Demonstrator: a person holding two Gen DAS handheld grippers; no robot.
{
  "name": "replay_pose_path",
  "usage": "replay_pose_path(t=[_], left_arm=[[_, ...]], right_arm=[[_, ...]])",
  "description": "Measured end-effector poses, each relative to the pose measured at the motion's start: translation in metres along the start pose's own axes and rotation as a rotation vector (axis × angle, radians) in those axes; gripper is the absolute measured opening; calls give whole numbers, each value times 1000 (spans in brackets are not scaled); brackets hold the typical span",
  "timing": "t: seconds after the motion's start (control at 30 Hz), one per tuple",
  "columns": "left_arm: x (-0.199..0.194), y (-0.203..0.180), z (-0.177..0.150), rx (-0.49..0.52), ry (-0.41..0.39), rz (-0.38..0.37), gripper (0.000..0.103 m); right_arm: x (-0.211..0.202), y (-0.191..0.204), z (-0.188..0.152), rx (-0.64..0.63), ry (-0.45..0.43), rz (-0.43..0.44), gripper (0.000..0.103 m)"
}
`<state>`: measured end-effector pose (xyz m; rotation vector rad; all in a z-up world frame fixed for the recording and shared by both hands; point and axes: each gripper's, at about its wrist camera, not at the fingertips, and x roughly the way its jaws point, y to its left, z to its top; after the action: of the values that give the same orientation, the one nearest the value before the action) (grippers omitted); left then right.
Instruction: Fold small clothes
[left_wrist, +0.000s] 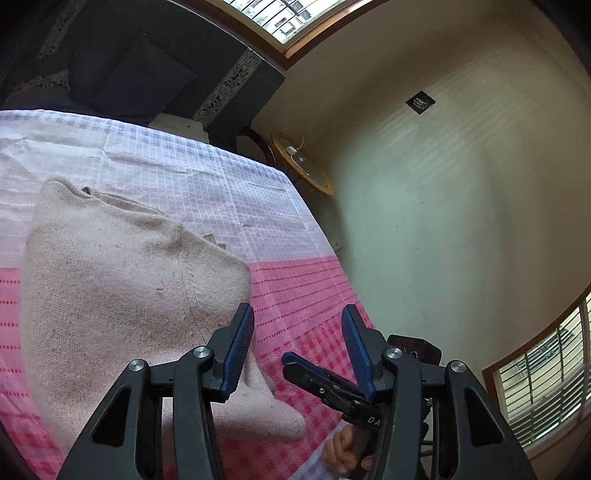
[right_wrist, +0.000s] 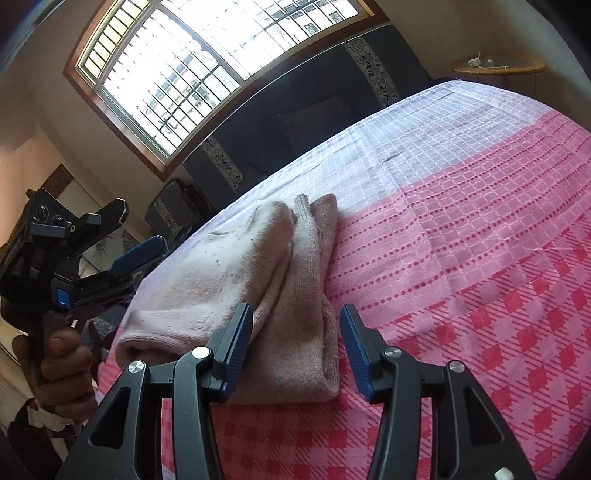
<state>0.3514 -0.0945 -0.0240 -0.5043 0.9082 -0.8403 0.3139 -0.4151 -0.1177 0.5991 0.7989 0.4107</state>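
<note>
Right gripper (right_wrist: 295, 347) agape and empty, folded beige sweater (right_wrist: 236, 280) just beneath, between its fingers.

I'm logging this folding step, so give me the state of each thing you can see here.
Beige knit garment: folded over itself, lying on the bedspread, not gripped.
Left gripper: open, nothing between its fingers.
Right gripper: open, poised over the garment's near end, not pinching it.
Pink checked bedspread: spread flat.

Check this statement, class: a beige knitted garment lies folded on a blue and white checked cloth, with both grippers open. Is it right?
One thing is wrong: the checked cloth is pink and white, as the right wrist view shows. The beige knitted garment does lie folded, with the left gripper and right gripper open.
</note>
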Motion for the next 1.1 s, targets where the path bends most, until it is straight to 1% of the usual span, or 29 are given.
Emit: replay_pose_path(t=[0.03,0.07,0.1,0.17,0.2,0.27,0.33,0.43,0.5,0.57,0.63,0.67,0.73,0.77,0.8,0.83,0.9,0.93,1.0,1.03,1.07,1.1], left_arm=[[-11,3,-3,20,-42,48,60],[-21,8,-7,37,-73,93,63],[-27,15,-12,51,-88,122,63],[-31,30,-23,72,-75,194,63],[-30,37,-30,72,-61,206,63],[-26,51,-45,43,-27,183,63],[-21,58,-62,31,-22,167,63],[-21,53,-80,59,-26,121,63],[-22,45,-89,96,-40,115,63],[-18,38,-97,149,-47,133,67],[-9,35,-103,201,-24,184,68],[-4,32,-104,218,-13,197,68],[-2,27,-108,251,-14,224,68],[-2,26,-109,261,-13,229,68],[-4,25,-109,262,-11,229,68],[-6,25,-108,255,-9,221,68],[-17,24,-104,221,-18,176,68],[-26,25,-101,197,-37,152,68],[-45,32,-94,139,-93,110,68],[-52,37,-91,109,-121,101,69],[-57,44,-89,82,-141,118,73],[-58,52,-88,62,-145,150,74]], right_arm=[[1,1,2,12,17,40,48],[3,1,3,23,35,57,48],[7,2,5,33,64,68,48],[16,1,8,66,113,136,48],[20,0,9,89,130,147,48],[32,-4,11,141,177,179,49],[44,-3,15,169,202,197,49],[63,2,21,183,246,196,49],[74,12,28,152,258,176,49],[83,22,36,98,258,113,49],[95,27,43,64,264,30,50],[101,27,46,65,272,5,50],[110,29,48,56,271,17,49],[112,33,49,29,263,14,43],[114,36,50,2,266,6,20],[115,38,52,-5,263,13,18],[108,41,60,-19,231,51,17],[100,45,67,-45,209,71,16],[82,46,80,-88,169,80,16],[79,43,87,-95,159,78,16],[80,37,93,-96,172,95,16],[87,26,96,-81,215,119,16]])
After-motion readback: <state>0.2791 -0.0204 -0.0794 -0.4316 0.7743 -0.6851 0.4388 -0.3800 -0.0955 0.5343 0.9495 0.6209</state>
